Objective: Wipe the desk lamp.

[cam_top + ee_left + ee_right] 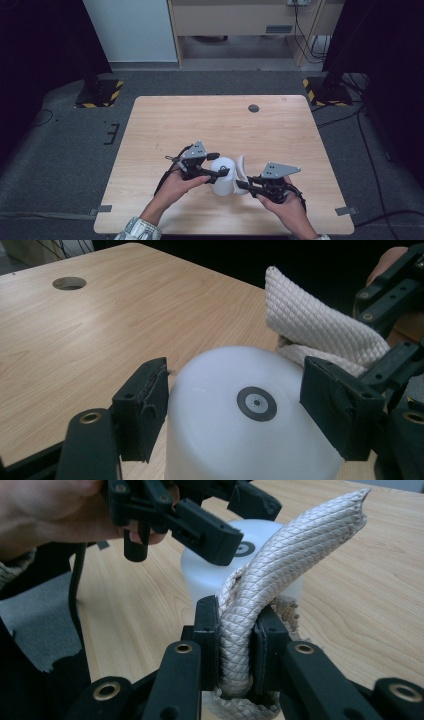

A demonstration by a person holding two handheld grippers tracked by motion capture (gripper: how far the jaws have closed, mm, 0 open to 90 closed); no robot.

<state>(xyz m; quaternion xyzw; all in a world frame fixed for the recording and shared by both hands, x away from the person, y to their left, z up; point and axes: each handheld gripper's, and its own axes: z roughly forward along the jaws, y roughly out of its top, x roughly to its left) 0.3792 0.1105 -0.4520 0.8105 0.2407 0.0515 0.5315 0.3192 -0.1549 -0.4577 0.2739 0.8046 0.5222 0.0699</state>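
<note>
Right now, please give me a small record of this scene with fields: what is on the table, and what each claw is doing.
surface: wooden table with a round hole near the far edge
main thing: white plastic container, standing with a round black mark on top
second thing: white textured cloth, folded, beside the container
left claw: jaws on both sides of the container's top; contact unclear
right claw: shut on the cloth, pinching its fold

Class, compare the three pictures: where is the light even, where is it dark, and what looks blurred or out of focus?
High view: table evenly lit, surroundings dark. Left gripper view: white cup glows soft, overexposed; cloth sharp. Right gripper view: hand blurred, cloth sharp.
</note>
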